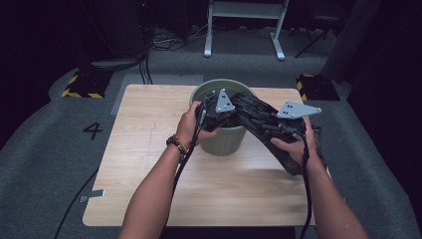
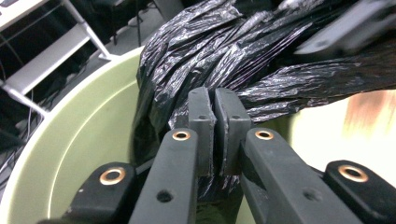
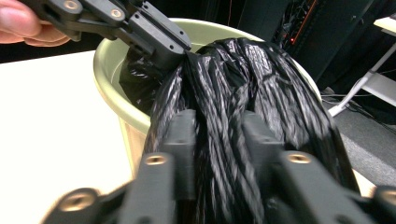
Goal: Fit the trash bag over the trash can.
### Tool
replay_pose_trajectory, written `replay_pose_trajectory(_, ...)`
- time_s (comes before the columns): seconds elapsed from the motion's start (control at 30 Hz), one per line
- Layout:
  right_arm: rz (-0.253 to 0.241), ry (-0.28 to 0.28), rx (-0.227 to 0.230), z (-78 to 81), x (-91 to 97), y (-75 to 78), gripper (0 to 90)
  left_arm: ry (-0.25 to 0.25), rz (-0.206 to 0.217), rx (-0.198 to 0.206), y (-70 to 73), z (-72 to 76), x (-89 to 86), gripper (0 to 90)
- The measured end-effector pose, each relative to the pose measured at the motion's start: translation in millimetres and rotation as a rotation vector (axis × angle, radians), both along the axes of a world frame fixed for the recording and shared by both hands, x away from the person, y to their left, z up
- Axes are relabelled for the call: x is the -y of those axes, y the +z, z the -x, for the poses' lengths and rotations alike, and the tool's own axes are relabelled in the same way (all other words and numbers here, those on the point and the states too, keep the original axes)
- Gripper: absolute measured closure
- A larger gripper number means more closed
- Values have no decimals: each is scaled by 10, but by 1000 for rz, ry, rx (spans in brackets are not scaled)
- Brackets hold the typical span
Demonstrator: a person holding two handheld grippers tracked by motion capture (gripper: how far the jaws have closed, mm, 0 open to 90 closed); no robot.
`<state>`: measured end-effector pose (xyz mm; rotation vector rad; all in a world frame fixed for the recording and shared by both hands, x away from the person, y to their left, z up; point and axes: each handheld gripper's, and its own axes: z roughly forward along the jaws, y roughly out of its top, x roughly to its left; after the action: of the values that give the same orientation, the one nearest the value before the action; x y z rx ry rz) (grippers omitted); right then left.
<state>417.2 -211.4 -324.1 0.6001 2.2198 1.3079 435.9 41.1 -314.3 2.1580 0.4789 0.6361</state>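
Black bin bag (image 1: 259, 119), bunched into a long rope, its long axis slanting from the green bin (image 1: 224, 142) at the desk's (image 1: 149, 164) far edge down toward the person's right. Left tongs (image 2: 215, 122) clamp a fold at the bin rim; right tongs (image 3: 218, 135) stand apart, straddling the bunch.

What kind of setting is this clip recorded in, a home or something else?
Probably a lab or recording studio, not a home: a lone wooden table on grey carpet with a painted number 4, yellow-and-black hazard-striped floor plates, and loose cables near a white equipment stand in the dark background.
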Motion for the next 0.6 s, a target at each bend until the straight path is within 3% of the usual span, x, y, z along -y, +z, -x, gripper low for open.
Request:
replay_pose_trajectory(0.23, -3, 8, -32, 53, 109, 2, 438, 58, 15, -14, -45, -68, -254, 874)
replay_pose_trajectory(0.37, 9, 18, -57, 73, 195, -29, 419, 90, 28, -21, -47, -107, -393, 873)
replay_pose_trajectory(0.47, 34, 31, -72, 87, 245, -72, 472, 104, 32, -27, -54, -137, -474, 869)
replay_pose_trajectory(0.6, 46, 64, -83, 116, 275, -122, 674, 120, 34, -40, -87, -173, -536, 853)
